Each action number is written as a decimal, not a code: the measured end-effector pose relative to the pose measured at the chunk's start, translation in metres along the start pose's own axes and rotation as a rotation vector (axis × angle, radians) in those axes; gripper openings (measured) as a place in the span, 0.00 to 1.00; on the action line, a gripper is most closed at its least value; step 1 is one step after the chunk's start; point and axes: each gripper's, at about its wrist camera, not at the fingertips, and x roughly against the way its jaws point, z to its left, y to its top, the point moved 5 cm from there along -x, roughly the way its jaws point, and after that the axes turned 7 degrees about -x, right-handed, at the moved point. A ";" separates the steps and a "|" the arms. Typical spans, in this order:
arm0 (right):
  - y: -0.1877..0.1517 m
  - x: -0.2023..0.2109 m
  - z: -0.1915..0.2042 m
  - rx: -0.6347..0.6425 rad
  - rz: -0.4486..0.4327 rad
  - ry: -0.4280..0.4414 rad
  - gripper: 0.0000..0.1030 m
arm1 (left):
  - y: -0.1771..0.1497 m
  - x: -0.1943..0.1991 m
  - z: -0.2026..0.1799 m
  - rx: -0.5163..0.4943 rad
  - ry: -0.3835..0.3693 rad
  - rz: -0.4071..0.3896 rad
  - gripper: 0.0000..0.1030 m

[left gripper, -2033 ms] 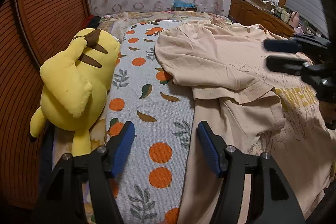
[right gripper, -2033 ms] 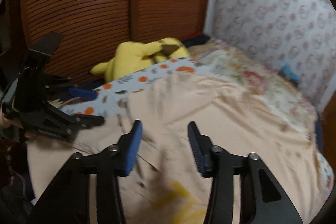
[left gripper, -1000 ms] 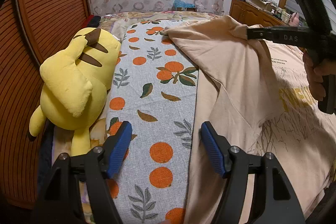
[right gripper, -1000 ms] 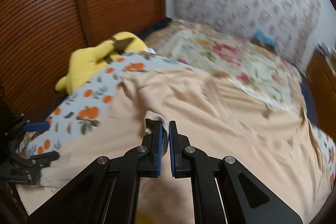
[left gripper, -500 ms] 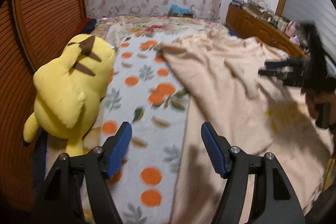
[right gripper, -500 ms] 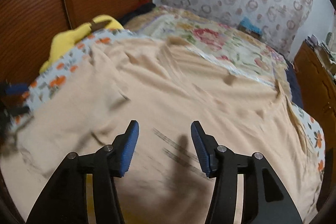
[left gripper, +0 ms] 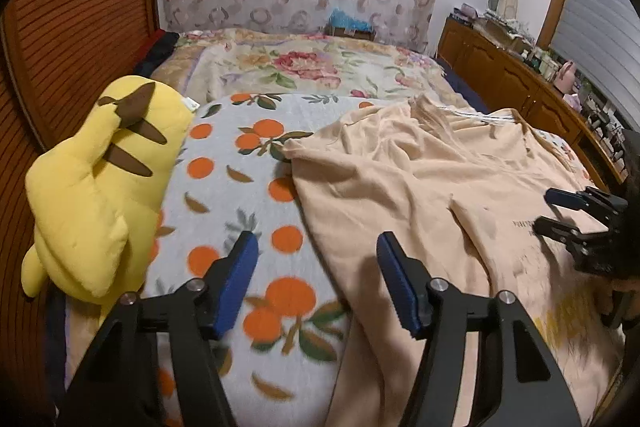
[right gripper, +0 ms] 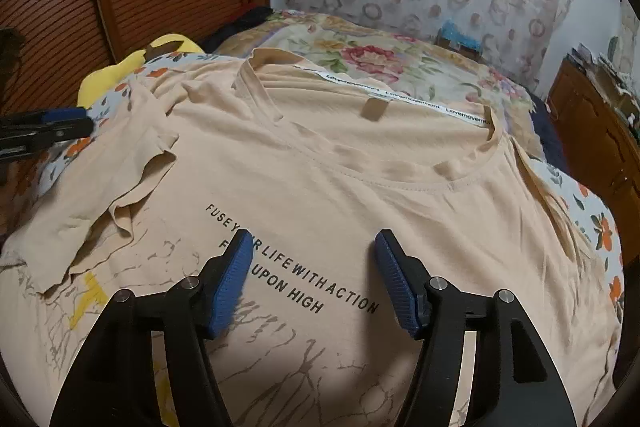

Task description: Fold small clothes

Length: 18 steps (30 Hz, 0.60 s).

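A beige T-shirt (right gripper: 360, 187) with black lettering lies front up on the bed, collar toward the far wall. Its left sleeve (right gripper: 120, 179) is folded in over the chest. The shirt also shows in the left wrist view (left gripper: 420, 187), rumpled. My right gripper (right gripper: 312, 275) is open and empty, low over the printed chest. It also shows in the left wrist view (left gripper: 560, 213) at the right edge. My left gripper (left gripper: 314, 275) is open and empty over the shirt's left edge and the blanket. It also shows in the right wrist view (right gripper: 82, 119).
A yellow plush toy (left gripper: 96, 183) lies at the left beside the wooden slatted wall (left gripper: 72, 27). An orange-print blanket (left gripper: 240, 195) and a floral quilt (left gripper: 312, 67) cover the bed. A wooden dresser (left gripper: 512, 83) with clutter stands at the right.
My right gripper held the left sleeve shut, pulled it out, then let go and opened. It now hovers over the chest print. My left gripper stayed open and rose a little.
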 end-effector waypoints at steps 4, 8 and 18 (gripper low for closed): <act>0.001 0.000 -0.001 0.001 -0.001 -0.001 0.64 | 0.009 -0.016 -0.003 0.028 -0.043 0.030 0.44; 0.001 0.000 -0.001 0.001 -0.001 0.000 0.64 | 0.013 -0.021 -0.010 0.015 -0.067 0.049 0.18; 0.001 0.000 -0.002 0.003 -0.001 -0.002 0.65 | 0.029 -0.004 0.009 -0.065 0.043 0.021 0.01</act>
